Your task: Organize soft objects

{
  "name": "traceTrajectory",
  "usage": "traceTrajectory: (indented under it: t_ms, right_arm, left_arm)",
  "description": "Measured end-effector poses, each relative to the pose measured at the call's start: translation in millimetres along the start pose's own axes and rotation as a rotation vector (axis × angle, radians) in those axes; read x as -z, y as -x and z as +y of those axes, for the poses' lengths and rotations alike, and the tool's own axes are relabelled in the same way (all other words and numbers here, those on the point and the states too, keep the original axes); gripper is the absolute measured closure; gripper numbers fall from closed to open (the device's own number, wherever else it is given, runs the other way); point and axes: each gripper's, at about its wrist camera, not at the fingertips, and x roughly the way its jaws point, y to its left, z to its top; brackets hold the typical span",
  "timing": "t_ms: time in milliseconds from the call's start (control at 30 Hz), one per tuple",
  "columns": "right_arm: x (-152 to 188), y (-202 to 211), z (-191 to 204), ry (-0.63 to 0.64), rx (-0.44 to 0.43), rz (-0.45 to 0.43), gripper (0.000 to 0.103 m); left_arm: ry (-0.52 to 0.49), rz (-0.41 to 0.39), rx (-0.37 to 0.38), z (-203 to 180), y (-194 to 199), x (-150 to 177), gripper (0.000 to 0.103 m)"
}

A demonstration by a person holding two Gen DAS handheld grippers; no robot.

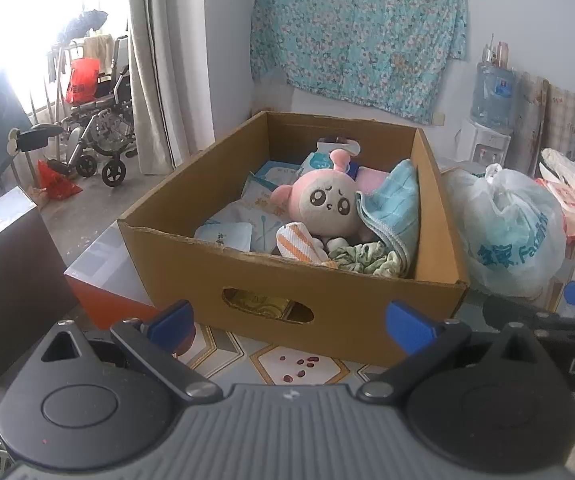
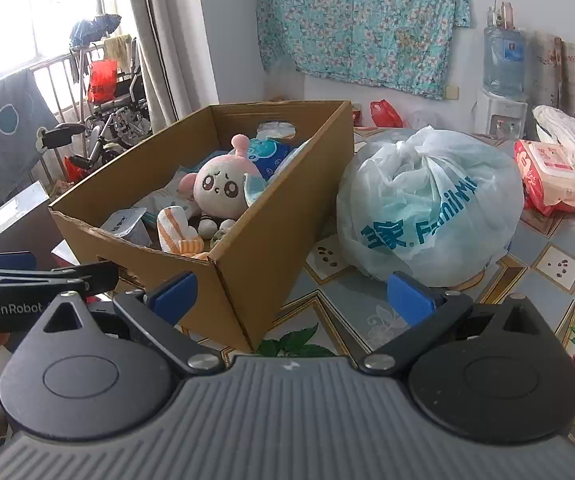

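A cardboard box (image 1: 191,264) (image 2: 263,248) stands on the table and holds a pink plush toy (image 1: 327,204) (image 2: 219,190), a blue cloth (image 1: 397,204), a green scrunchie (image 1: 361,262), an orange-striped white sock (image 1: 299,246) (image 2: 175,230) and several packets. My left gripper (image 1: 291,320) is open, empty, just in front of the box's near wall. My right gripper (image 2: 291,296) is open and empty at the box's near right corner. In the right wrist view, the left gripper's fingers (image 2: 83,274) show at the left edge.
A knotted white plastic bag (image 1: 507,224) (image 2: 427,204) sits right of the box. A wet-wipes pack (image 2: 547,176) and folded cloth lie far right. A water dispenser (image 2: 501,80) stands by the wall. A wheelchair (image 1: 99,128) is near the window.
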Motion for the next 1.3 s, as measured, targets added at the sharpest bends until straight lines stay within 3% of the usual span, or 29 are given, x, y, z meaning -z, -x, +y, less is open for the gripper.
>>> traceTrajectory:
  t_ms: [1300]
  right_arm:
    - [-4.2,-19.9,5.6,0.025,-0.027,0.077,0.001]
  left_arm:
    - [0.002,0.051,-0.049,10.8,-8.5,1.0,0.001]
